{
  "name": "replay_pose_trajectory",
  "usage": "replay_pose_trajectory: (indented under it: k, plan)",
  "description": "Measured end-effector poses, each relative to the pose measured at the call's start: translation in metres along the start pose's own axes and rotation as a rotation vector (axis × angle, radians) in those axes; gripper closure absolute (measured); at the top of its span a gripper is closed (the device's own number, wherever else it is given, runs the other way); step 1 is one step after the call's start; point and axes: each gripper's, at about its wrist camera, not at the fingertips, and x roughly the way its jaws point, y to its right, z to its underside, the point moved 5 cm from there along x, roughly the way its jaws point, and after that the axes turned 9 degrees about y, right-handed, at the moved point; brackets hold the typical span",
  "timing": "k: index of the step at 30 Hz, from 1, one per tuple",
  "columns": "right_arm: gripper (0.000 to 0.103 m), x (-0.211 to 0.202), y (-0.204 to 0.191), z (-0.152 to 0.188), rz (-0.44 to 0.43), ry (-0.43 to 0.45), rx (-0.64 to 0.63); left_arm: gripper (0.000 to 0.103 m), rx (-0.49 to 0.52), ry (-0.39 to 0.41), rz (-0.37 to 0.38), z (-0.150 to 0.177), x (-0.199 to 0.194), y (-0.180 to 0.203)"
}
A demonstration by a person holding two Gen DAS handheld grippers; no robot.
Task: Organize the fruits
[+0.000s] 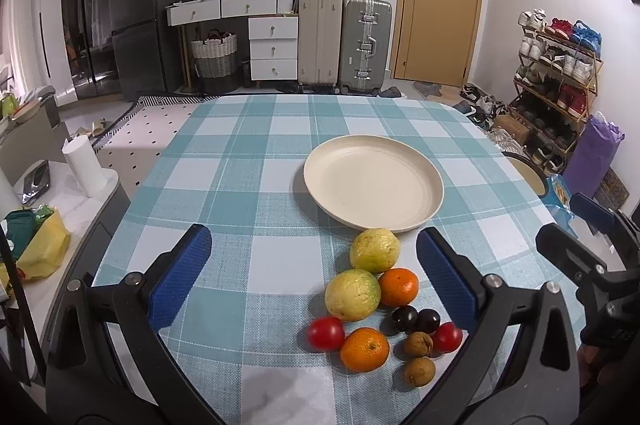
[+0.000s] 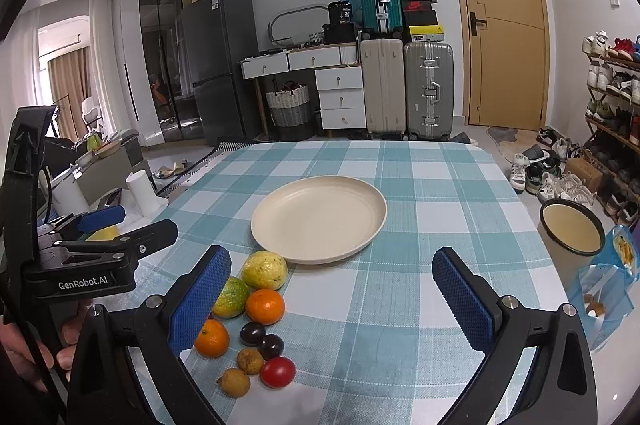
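A cream plate (image 1: 372,181) (image 2: 320,219) sits empty mid-table on the teal checked cloth (image 1: 240,165). Just in front of it lies a cluster of fruit: two yellow-green guavas (image 1: 375,250) (image 2: 265,269), two oranges (image 1: 399,287) (image 2: 265,306), two dark plums (image 1: 404,318) (image 2: 252,333), two red tomatoes (image 1: 326,333) (image 2: 277,371) and two small brown fruits (image 1: 418,344) (image 2: 250,361). My left gripper (image 1: 314,277) (image 2: 128,225) is open above the cluster, holding nothing. My right gripper (image 2: 332,301) (image 1: 580,229) is open and empty to the cluster's right; its left finger hides one tomato.
Past the table's right edge stand a dark-rimmed bowl (image 2: 572,227) and a blue snack bag (image 2: 608,285). On a side counter to the left are a white roll (image 1: 84,165) and a yellow bag (image 1: 40,245). A hand (image 2: 40,345) grips the left gripper's handle.
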Motion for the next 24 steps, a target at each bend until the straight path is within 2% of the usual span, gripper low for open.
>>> replay_pose_trajectory:
  k: [24]
  plan:
    - [0.0,0.0032,-0.0021,0.0025,-0.004,-0.01,0.006,0.001,-0.011,-0.03,0.0,0.0056,0.0057,-0.0038]
